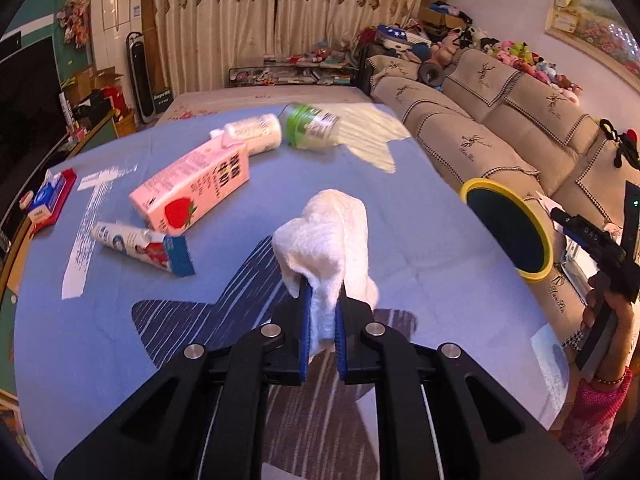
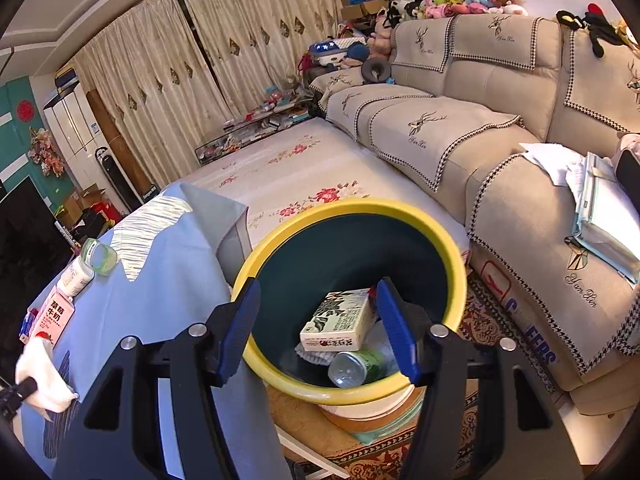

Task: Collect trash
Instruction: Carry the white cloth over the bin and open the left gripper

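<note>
My left gripper (image 1: 320,300) is shut on a crumpled white tissue (image 1: 326,236) and holds it above the blue tablecloth (image 1: 420,208). The tissue also shows in the right wrist view (image 2: 42,376). On the table lie a pink strawberry milk carton (image 1: 192,188), a white bottle (image 1: 254,134), a green-lidded jar (image 1: 310,126), a toothpaste tube (image 1: 140,246) and a small blue-and-red box (image 1: 50,200). My right gripper (image 2: 320,328) is open and empty over the yellow-rimmed bin (image 2: 276,240), which holds a box (image 2: 340,320) and a can (image 2: 360,366).
The bin (image 1: 506,230) stands off the table's right edge, beside a beige sofa (image 2: 500,128). A flowered mat (image 2: 288,164) lies behind the table. A patterned rug (image 2: 400,460) covers the floor. A dark TV (image 1: 28,92) stands at the left.
</note>
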Demonstrator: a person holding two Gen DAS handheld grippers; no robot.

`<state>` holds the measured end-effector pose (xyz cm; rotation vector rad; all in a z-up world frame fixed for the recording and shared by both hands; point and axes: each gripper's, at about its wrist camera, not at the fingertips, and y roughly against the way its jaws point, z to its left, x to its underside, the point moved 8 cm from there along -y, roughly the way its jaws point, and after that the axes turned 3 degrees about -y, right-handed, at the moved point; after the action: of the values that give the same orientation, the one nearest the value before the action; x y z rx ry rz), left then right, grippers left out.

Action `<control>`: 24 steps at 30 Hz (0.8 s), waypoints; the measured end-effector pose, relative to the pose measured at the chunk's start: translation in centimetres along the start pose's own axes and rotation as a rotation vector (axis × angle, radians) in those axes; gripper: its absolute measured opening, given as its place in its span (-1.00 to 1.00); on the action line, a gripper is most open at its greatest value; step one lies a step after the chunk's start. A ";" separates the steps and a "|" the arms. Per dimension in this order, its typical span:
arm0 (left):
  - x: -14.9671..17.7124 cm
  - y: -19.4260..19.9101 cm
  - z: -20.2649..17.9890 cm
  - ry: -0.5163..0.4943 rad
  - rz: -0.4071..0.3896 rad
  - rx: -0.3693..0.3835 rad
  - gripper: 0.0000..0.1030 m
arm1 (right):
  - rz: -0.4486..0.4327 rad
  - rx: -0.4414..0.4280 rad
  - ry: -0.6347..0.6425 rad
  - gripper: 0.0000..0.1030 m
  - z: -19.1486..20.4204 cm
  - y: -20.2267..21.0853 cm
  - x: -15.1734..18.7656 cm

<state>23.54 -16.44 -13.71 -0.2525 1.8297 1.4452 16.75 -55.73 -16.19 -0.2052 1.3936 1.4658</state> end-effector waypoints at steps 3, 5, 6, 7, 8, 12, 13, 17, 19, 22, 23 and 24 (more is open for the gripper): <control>-2.0 0.8 -3.0 -0.054 -0.030 0.036 -0.80 | -0.018 0.028 0.000 0.12 -1.2 0.9 -0.2; -3.9 1.2 -5.4 -0.100 -0.057 0.065 -0.80 | -0.030 0.056 -0.003 0.12 -2.3 1.5 -0.2; -4.8 1.2 -6.7 -0.119 -0.068 0.082 -0.80 | -0.034 0.067 -0.005 0.12 -3.0 1.8 -0.3; -5.6 1.2 -7.9 -0.134 -0.078 0.100 -0.80 | -0.038 0.077 -0.008 0.12 -3.5 2.0 -0.3; -6.4 1.1 -9.1 -0.148 -0.085 0.117 -0.80 | -0.042 0.089 -0.012 0.12 -4.2 2.3 -0.3; -9.3 0.5 -14.3 -0.210 -0.110 0.179 -0.80 | -0.050 0.123 -0.036 0.12 -6.8 2.9 -0.5; -10.0 0.1 -15.9 -0.232 -0.114 0.192 -0.80 | -0.051 0.129 -0.043 0.12 -7.5 3.0 -0.5; -11.9 -2.4 -21.0 -0.283 -0.099 0.221 -0.80 | -0.045 0.149 -0.068 0.12 -10.0 3.1 -0.5; -12.4 -4.0 -23.1 -0.298 -0.081 0.235 -0.80 | -0.045 0.156 -0.086 0.12 -11.2 3.2 -0.6; -12.6 -6.9 -26.3 -0.322 -0.041 0.262 -0.80 | -0.046 0.165 -0.105 0.12 -12.6 3.2 -0.7; -12.7 -7.9 -27.3 -0.327 -0.027 0.268 -0.80 | -0.046 0.167 -0.112 0.12 -13.1 3.2 -0.7; -12.7 -8.8 -27.9 -0.333 -0.018 0.272 -0.80 | -0.045 0.168 -0.115 0.12 -13.3 3.2 -0.7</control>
<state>24.90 -48.16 -10.23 0.1032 1.7154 1.1307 7.90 -66.09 -17.77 -0.0450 1.4017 1.2960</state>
